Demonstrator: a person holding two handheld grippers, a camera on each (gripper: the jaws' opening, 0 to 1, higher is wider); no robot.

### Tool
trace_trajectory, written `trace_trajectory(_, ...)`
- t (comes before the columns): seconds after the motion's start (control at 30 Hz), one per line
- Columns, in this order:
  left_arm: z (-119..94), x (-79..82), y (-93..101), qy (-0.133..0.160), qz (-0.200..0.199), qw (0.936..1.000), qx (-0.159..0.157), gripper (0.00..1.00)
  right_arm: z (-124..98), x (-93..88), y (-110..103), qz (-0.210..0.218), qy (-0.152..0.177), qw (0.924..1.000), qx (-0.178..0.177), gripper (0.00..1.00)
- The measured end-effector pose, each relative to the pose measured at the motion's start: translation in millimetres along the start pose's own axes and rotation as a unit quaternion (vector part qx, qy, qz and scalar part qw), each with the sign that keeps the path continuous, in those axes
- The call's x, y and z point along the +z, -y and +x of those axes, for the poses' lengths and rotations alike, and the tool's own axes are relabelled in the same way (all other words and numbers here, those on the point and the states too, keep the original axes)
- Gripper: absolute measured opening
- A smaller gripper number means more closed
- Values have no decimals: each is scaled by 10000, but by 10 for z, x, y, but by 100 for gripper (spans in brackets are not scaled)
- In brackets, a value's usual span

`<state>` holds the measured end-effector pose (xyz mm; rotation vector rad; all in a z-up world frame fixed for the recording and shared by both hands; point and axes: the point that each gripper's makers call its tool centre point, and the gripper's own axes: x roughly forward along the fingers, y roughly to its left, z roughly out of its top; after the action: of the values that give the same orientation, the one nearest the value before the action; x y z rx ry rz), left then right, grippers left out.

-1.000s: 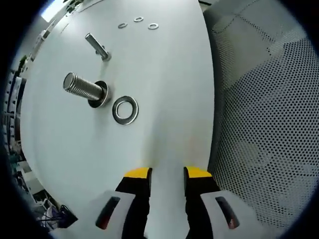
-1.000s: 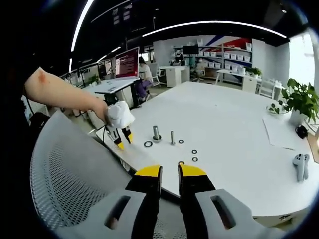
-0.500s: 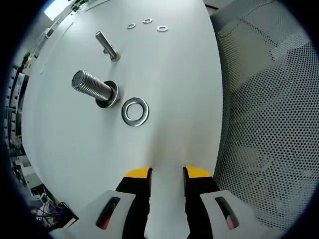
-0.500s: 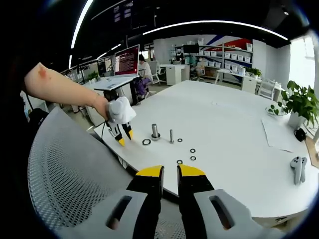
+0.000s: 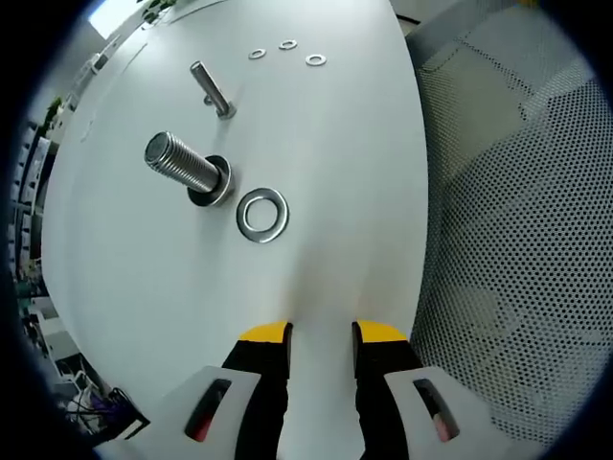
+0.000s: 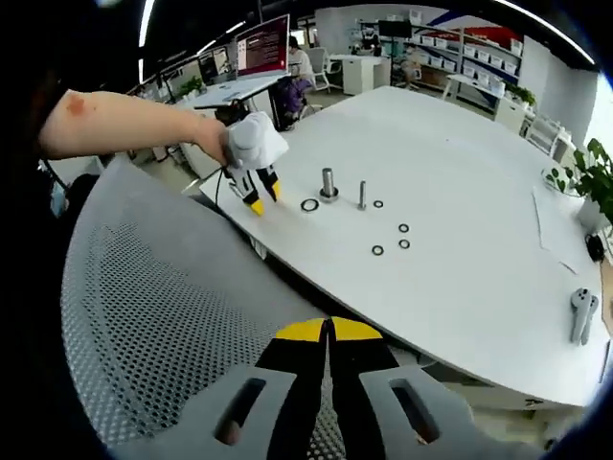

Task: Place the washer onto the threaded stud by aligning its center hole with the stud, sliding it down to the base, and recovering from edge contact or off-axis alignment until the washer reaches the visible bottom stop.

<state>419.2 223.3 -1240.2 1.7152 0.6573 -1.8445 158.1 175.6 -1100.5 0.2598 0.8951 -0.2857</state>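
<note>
Left gripper [image 5: 321, 333] parted over white table [image 5: 335, 163]; mesh chair [image 5: 517, 240], office

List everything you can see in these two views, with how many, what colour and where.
Table: one, white, under all the hardware.
Large threaded stud: one, silver, upright on its base washer.
Large washer: one, silver, flat on the table beside the large stud, not on it.
Thin stud: one, silver, upright beyond the large stud.
Small washers: three visible in the left gripper view, four dark rings in the right gripper view, flat past the thin stud.
Mesh chair back: one, grey, at the table edge.
Controller: one, white, far right of the table.
Plant: one, green, right edge.
Left gripper: black with yellow tips, open, short of the large washer.
Right gripper: same colours, shut, over the chair.
</note>
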Motion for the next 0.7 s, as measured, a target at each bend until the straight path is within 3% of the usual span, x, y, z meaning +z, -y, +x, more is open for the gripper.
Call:
trace_trajectory(0.13,41,-40,-37,-35,108,9999,-18,24,21,-74,50,246,-177,9994,-135,4)
trace_trajectory(0.23,25,-41,-51,85,163,9998,-31,22,39,-135,75,35,-313,9990,-302,4)
trace_trajectory(0.37,51,-54,-116,249,-23,9997,-26,18,26,-118,90,95,-225,9992,-312,4)
trace_trajectory(0.6,13,-16,-123,111,-47,9999,-60,13,9,-67,95,-104,-31,9993,-359,4)
trace_trajectory(0.67,26,19,-177,172,59,9998,58,17,21,-76,105,-80,-88,9993,-358,4)
trace_trajectory(0.7,17,39,-204,176,86,9997,160,24,20,-73,109,-70,-87,9993,-361,4)
